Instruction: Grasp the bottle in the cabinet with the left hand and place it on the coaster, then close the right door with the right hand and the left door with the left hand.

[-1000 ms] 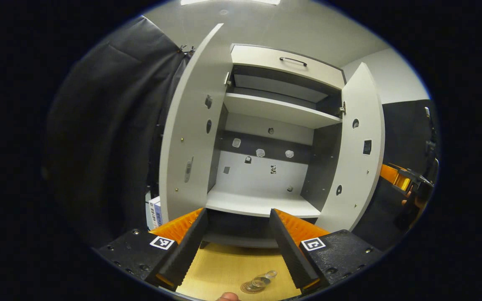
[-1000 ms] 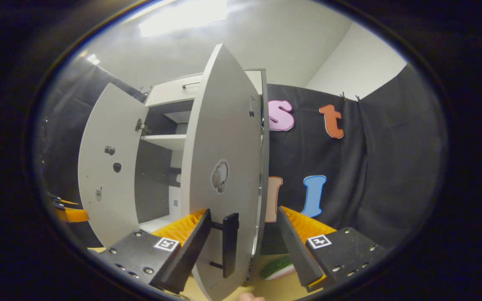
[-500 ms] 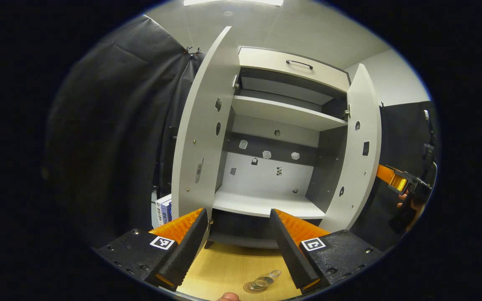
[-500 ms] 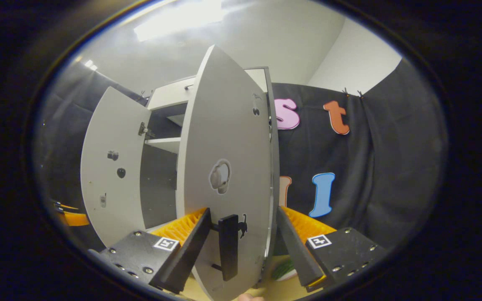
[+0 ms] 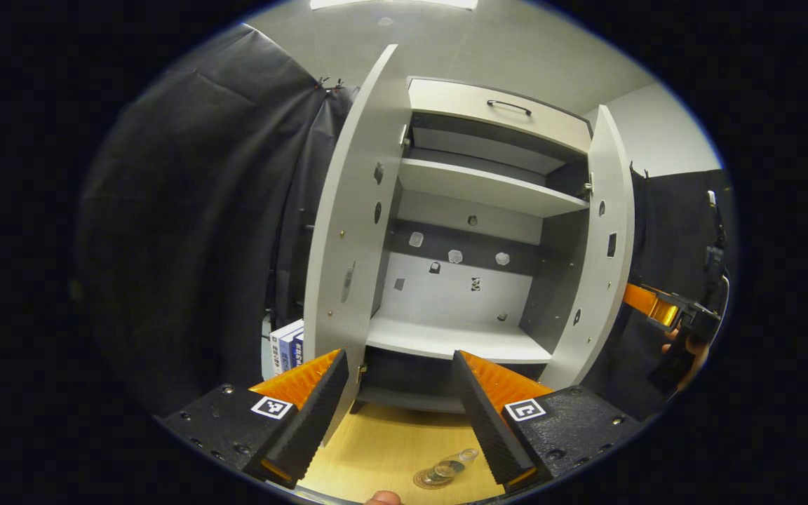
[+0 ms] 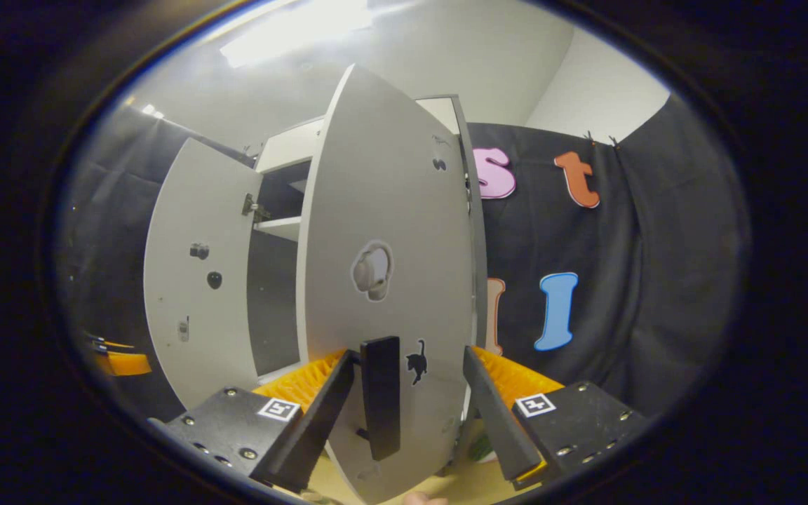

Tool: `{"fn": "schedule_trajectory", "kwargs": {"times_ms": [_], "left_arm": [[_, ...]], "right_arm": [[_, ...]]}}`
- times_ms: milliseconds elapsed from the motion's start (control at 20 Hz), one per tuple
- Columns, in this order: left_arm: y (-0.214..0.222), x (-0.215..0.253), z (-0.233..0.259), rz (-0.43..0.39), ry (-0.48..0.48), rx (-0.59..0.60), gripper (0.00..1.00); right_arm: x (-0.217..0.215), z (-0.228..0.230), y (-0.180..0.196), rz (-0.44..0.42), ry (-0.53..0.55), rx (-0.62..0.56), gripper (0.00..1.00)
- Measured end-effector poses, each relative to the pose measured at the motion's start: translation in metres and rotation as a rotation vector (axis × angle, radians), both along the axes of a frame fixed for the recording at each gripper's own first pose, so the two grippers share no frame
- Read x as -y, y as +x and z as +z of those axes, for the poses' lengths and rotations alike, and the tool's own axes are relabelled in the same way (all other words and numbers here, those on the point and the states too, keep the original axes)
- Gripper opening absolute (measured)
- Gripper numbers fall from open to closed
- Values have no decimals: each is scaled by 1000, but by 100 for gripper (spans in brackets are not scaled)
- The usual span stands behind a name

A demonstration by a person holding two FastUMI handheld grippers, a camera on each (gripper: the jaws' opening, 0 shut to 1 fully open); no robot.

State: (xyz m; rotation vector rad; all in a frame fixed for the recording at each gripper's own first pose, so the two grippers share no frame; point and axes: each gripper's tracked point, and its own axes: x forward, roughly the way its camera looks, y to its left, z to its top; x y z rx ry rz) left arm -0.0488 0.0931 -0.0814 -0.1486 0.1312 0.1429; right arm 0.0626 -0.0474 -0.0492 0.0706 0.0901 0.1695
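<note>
The step in hand is judged to be the closing of the right door, since the bottle is already seen standing on the coaster at about six o'clock in the left gripper view, on the wooden table in front of the cabinet.

In the right gripper view, the right gripper is being held with its fingers spread apart around the lower edge of the right door, and the black handle is lying between them, just beside the left finger; whether that finger is touching it cannot be told. To do this well, the door is best pushed on its outer face near the handle, far from the hinge, and swung in one smooth arc until it sits flush. The gripper should be drawn back before the door meets the frame, so that no finger is trapped.

The left gripper is being kept with its fingers apart and empty, pointed at twelve o'clock toward the open shelves. The left door, at about ten o'clock, is standing wide open and is yet to be closed.

The bottle is looking small, clear and glassy, with a narrow neck; the coaster under it is round and brownish.
</note>
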Motion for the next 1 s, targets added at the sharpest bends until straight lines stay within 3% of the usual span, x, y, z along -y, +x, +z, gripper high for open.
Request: {"fn": "schedule_trajectory", "kwargs": {"times_ms": [500, 1000], "left_arm": [[-33, -52, 0, 140, -14, 3, 94], [-77, -113, 2, 311, 6, -6, 94]], "right_arm": [[-63, -18, 52, 42, 74, -59, 99], [-96, -27, 90, 37, 33, -38, 99]]}}
